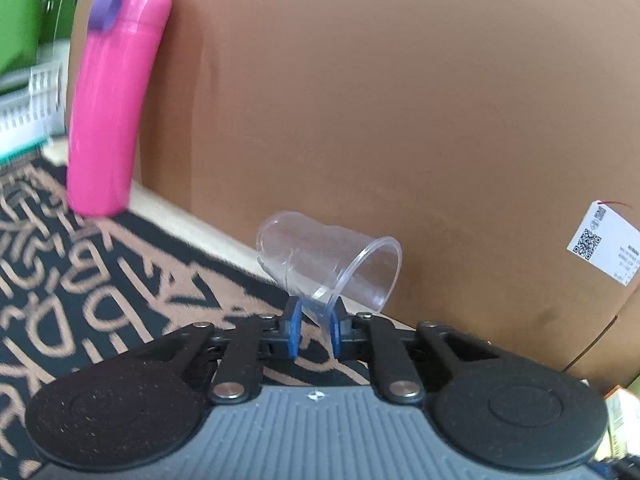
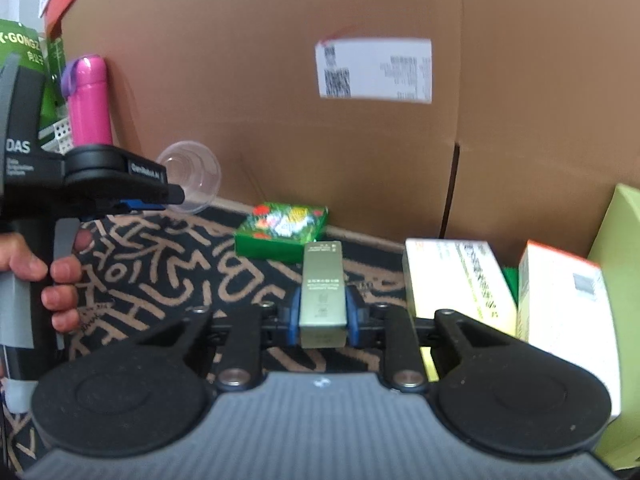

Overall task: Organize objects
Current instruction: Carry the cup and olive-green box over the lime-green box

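Jaws of my left gripper [image 1: 314, 330] pinch the rim of a clear plastic cup [image 1: 328, 258]; my right gripper [image 2: 323, 320] clamps a small grey-green box [image 2: 323, 292] above the patterned cloth [image 2: 168, 264].

The left gripper [image 1: 314, 330] tilts downward, its blue pads pinching the rim of a clear plastic cup [image 1: 328, 258]. A bare hand [image 2: 56, 276] wraps its handle. The right gripper [image 2: 322, 316] also angles down, clamped on a small grey-green box [image 2: 322, 292].
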